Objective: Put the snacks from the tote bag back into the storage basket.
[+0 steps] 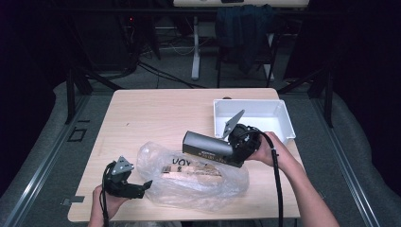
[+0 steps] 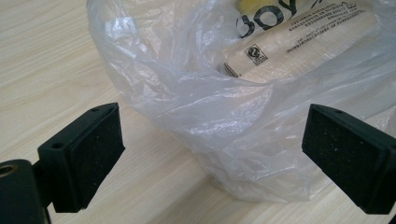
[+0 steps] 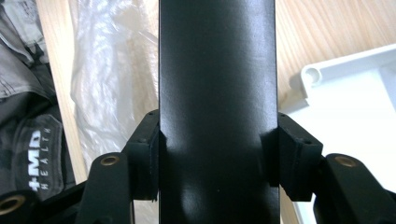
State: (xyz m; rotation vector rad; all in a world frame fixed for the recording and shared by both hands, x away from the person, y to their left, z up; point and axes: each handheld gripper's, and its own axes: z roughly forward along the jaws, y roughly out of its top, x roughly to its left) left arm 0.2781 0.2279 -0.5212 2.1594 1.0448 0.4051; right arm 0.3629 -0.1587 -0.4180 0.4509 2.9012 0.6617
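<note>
- Black foam-faced jaws of the left gripper are seen nearest the lens in the left gripper view, spread wide apart and grasping nothing, with the near edge of the plastic bag lying between and just beyond them.
- Beneath everything, a light wooden table is seen from the high view, ringed by grey floor and dark surroundings.
- On its near half, the clear, crumpled plastic bag is spread out; it is translucent and creased, with glare on its folds.
- Inside the bag, a pale flat package printed with large black letters and small print is seen through the film.
- At the far right of the table, a white rectangular tray is set, its bare interior visible; one rounded corner is shown in the right gripper view.
- Above the bag and just in front of the tray, a long black box is held off the table, tilted, with faint print on its side; its smooth dark face blocks the middle of the right gripper view.
- That box is clamped on both sides by the right gripper, held in the person's right hand.
- At the near left edge, the left gripper is held in the left hand, just beside the bag's left end.
</note>
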